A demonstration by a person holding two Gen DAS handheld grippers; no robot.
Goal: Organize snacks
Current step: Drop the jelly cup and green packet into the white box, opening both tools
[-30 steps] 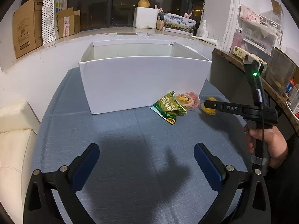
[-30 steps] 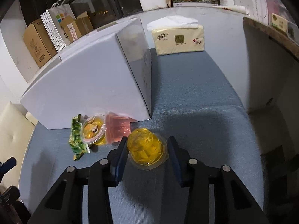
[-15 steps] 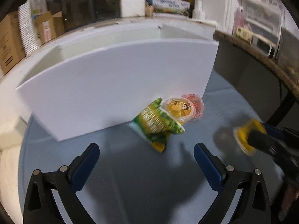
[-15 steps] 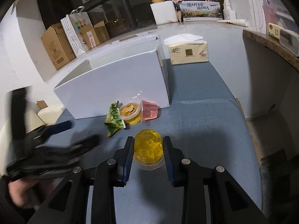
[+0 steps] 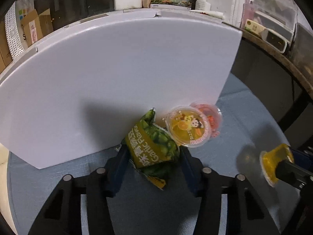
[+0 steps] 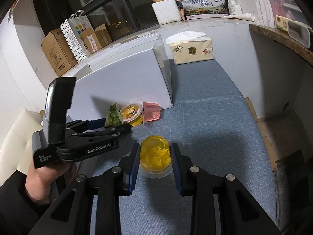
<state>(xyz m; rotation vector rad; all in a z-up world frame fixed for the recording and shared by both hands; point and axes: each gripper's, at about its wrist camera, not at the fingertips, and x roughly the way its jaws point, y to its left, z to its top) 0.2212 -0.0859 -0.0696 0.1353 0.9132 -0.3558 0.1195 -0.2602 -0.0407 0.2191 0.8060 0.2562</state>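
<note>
Left wrist view: the left hand-held gripper (image 5: 153,152) clenches the crinkled green foil snack packet (image 5: 152,148), lying lengthwise between its blue pads, just before the tall white cardboard box (image 5: 117,82).

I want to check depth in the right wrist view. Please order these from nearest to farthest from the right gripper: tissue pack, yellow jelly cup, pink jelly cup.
1. yellow jelly cup, between the right gripper's fingers.
2. pink jelly cup, ahead, beside the white box.
3. tissue pack, far end of the table.
</note>
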